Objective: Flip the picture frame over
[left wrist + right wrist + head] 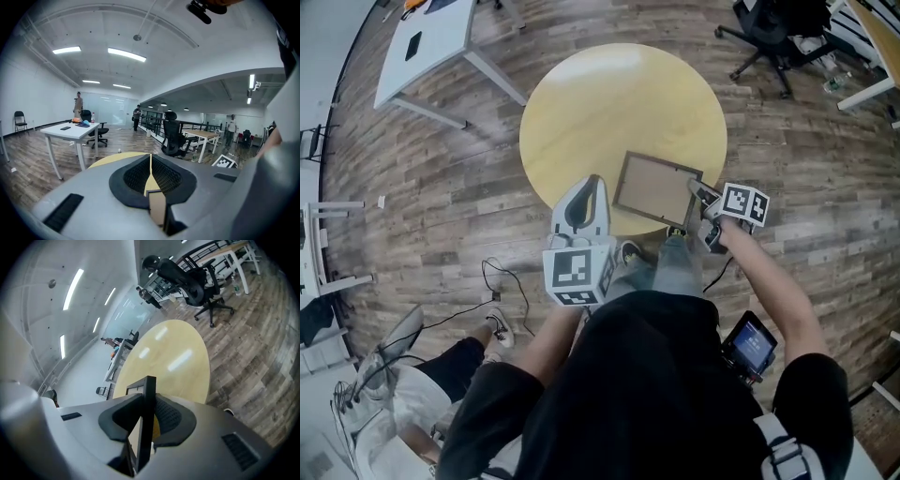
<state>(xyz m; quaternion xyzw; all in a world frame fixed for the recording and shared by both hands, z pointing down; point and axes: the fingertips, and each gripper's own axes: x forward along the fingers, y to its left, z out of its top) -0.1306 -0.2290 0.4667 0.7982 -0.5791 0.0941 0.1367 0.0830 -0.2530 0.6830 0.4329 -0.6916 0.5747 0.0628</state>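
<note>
Closest to the head camera is the person's black top [647,375], with both forearms reaching out toward a round, pale yellow wooden table [609,103] on a grey-brown plank floor [441,187].

On the right, the right gripper [700,194] has its grey jaws clamped on the right edge of a rectangular picture frame [654,187] with a thin dark border and a brown panel facing up. The right gripper view shows this grip plainly. The black edge of the picture frame [149,390] runs edge-on through the right gripper [148,420], with a ribbed pad pressed against it on each side, and the round table [173,357] stretches beyond.

The picture frame sits over the near right part of the tabletop, skewed to the rim, with its near right corner reaching the table's edge. Whether it lies flat on the wood or is lifted slightly off it cannot be told.

The left gripper [594,180] hangs over the near left rim of the table, just to the left of the picture frame and apart from it. In its own view, the left gripper [151,161] has its two jaws closed together with only a thin seam between the pads and nothing in them.

Far left stands a white rectangular desk [431,47], and far right a black office chair [778,28]. A small lit screen [750,342] hangs at the person's right hip. At the near left, a thin black cable [502,281] loops across the floor beside a second, seated person [441,375].
</note>
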